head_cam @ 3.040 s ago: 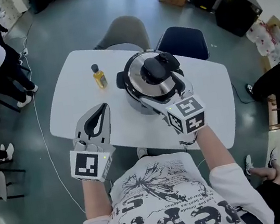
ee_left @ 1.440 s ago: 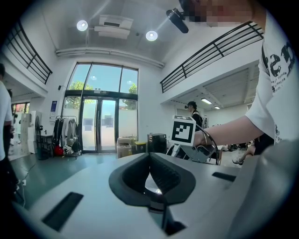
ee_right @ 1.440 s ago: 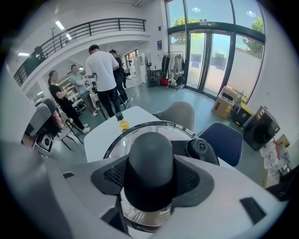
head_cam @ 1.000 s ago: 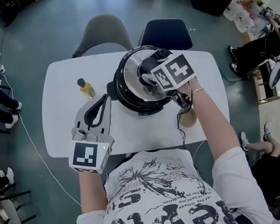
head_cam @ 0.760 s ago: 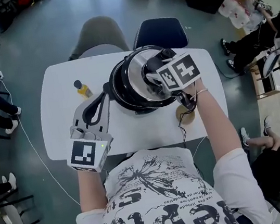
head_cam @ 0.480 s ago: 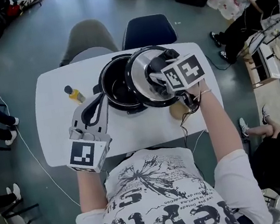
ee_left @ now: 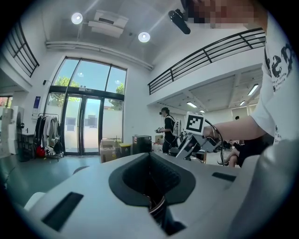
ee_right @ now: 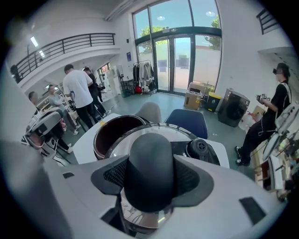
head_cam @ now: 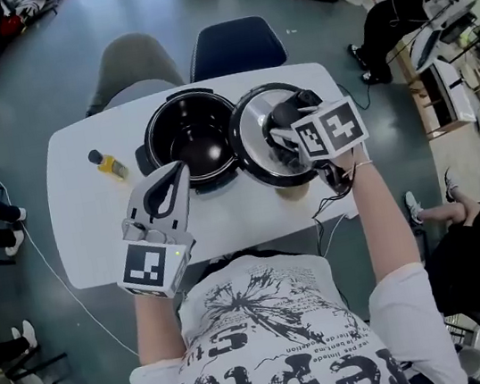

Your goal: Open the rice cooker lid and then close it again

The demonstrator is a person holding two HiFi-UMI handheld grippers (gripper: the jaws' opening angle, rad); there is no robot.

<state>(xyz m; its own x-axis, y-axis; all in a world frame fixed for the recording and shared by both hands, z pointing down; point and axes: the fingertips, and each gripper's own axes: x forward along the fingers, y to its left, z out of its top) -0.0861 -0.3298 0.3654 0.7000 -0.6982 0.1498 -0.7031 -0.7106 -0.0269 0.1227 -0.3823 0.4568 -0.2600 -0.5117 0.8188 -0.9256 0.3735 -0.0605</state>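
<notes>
The black rice cooker (head_cam: 193,140) stands uncovered on the white table (head_cam: 86,247), and its dark inner pot (ee_right: 114,133) shows. My right gripper (head_cam: 287,120) is shut on the black knob (ee_right: 150,163) of the steel lid (head_cam: 260,147). It holds the lid tilted just right of the pot, overlapping the pot's right rim. The lid's shiny surface (ee_right: 142,217) shows below the knob. My left gripper (head_cam: 176,174) hovers in front of the cooker, jaws together with nothing between them; its view (ee_left: 150,161) looks level across the room.
A small yellow bottle (head_cam: 107,165) stands left of the cooker. A round tan object (head_cam: 290,192) lies on the table under the lid's near edge. A grey chair (head_cam: 128,64) and a blue chair (head_cam: 226,46) stand behind the table. People stand around the room.
The right gripper has lifted the lid off the cooker and carried it to the right, uncovering the pot. The left gripper stayed shut in front of the cooker, shifting slightly.
</notes>
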